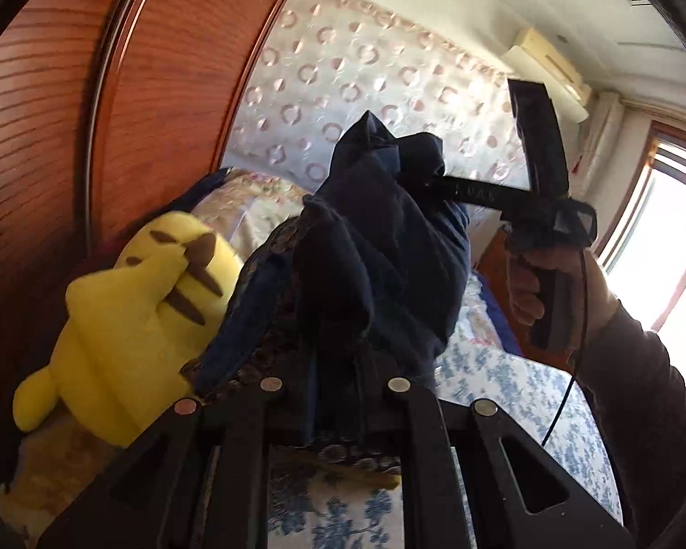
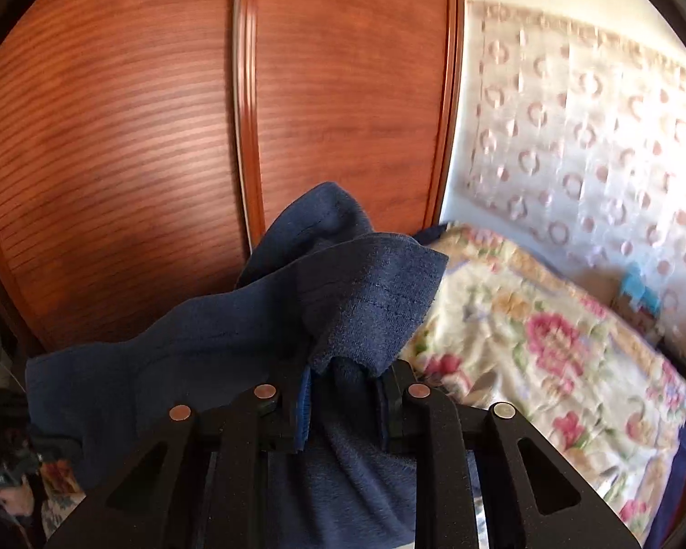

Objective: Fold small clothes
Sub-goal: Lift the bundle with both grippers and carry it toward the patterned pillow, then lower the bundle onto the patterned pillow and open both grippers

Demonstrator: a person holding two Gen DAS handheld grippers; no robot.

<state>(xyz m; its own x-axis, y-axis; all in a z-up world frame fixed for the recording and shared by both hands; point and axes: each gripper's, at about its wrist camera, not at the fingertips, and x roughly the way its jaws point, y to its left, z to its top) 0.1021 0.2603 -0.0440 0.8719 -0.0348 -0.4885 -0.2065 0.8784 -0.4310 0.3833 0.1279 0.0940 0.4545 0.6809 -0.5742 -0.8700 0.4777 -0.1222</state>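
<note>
A small dark blue garment [image 1: 379, 247] hangs bunched in the air between both grippers, above the bed. My left gripper [image 1: 338, 366] is shut on its lower edge. My right gripper [image 1: 430, 178] shows in the left wrist view, held by a hand, its fingers buried in the cloth's upper right part. In the right wrist view the same blue garment [image 2: 270, 320] drapes over and between the fingers of my right gripper [image 2: 343, 393], which is shut on a fold of it. The fingertips of both grippers are hidden by cloth.
A yellow plush toy [image 1: 132, 320] lies at the left on the bed. A blue-flowered sheet [image 1: 503, 379] covers the bed, with a floral quilt [image 2: 549, 343] at its head. A wooden wardrobe [image 2: 160, 137] stands close behind. A patterned curtain [image 1: 366, 82] and a window [image 1: 663, 251] are beyond.
</note>
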